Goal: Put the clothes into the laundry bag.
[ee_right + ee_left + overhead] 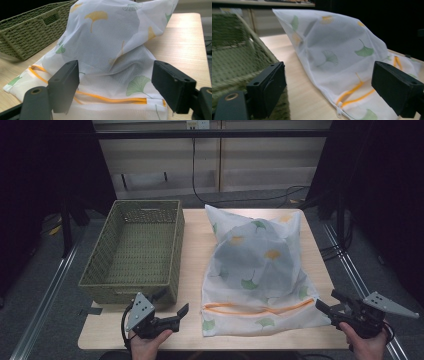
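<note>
A white mesh bag (257, 265) printed with green and yellow ginkgo leaves lies bulging on the wooden table (195, 250), its orange zipper (260, 309) along the near edge. My left gripper (175, 312) is held open near the front edge, left of the bag (337, 55) and just in front of the basket. My right gripper (325, 302) is open at the bag's near right corner, its jaws pointing at the zipper end (112, 100). Nothing is between either pair of jaws.
A green woven basket (135, 250) with nothing in it stands on the left half of the table, also seen in the left gripper view (234, 65) and right gripper view (27, 30). Cables run over the floor (240, 197) behind the table.
</note>
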Demonstrator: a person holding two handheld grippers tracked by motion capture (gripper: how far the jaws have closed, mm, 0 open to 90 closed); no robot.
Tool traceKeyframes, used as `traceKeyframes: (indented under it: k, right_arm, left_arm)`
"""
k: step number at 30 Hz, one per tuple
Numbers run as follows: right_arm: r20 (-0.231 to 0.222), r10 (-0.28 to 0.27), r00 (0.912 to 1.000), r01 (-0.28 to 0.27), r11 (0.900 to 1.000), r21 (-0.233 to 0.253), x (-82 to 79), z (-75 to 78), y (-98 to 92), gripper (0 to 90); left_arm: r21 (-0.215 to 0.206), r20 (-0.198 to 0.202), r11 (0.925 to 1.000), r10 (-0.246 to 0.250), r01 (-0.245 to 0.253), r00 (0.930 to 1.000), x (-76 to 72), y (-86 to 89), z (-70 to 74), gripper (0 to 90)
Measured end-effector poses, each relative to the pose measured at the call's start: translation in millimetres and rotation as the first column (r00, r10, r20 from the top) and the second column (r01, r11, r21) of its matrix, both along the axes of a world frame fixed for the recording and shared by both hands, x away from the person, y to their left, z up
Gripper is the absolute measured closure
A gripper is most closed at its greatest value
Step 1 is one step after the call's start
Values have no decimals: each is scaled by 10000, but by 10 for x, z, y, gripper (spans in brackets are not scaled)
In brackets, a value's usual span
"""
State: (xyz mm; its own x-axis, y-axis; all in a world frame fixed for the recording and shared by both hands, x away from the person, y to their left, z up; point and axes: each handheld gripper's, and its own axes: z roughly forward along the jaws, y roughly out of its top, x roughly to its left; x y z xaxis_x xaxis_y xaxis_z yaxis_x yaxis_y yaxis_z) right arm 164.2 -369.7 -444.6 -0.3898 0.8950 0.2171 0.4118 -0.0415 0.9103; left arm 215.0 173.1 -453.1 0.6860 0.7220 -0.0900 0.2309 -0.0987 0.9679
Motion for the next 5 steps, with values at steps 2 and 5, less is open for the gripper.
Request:
traceKeyframes:
  k: [2,5]
  right_arm:
    - [14,-52,10000,52,9999,-96,31,-14,2,218]
    - [-104,-25,9999,24,10000,-38,62,-28,-6,212]
  left_arm:
    - [103,-53,9999,29,-28,10000,-1,5,-16,123]
    - [-176,-5,9994,314,-314,9995,11,49,-20,123]
